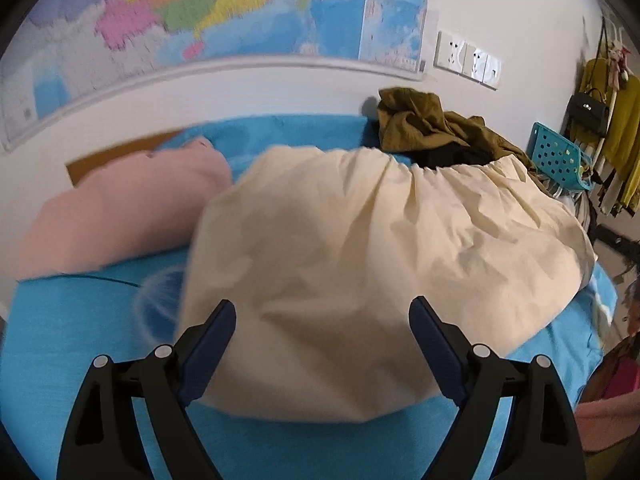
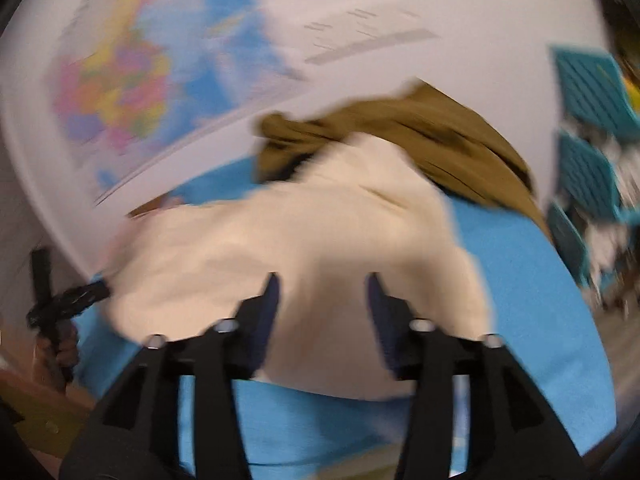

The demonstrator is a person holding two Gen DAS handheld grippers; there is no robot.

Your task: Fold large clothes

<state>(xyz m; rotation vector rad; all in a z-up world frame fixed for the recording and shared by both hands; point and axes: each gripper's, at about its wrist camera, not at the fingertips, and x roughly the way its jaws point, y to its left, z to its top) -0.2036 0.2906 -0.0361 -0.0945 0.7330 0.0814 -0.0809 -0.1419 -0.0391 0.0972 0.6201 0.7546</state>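
Observation:
A cream garment (image 1: 360, 264) with a gathered far edge lies spread on the blue cloth-covered table (image 1: 72, 328). My left gripper (image 1: 322, 308) is open just above its near part, fingers apart, holding nothing. In the blurred right wrist view the same cream garment (image 2: 280, 248) lies under my right gripper (image 2: 322, 280), which is open with the cloth showing between its fingers. The left gripper also shows in the right wrist view (image 2: 64, 300) at the garment's left edge.
A pink garment (image 1: 120, 208) lies at the left of the table. An olive garment (image 1: 432, 128) is piled at the back by the wall, over something black. A teal basket (image 1: 560, 156) and hanging clothes stand at the right. A map (image 1: 200, 20) covers the wall.

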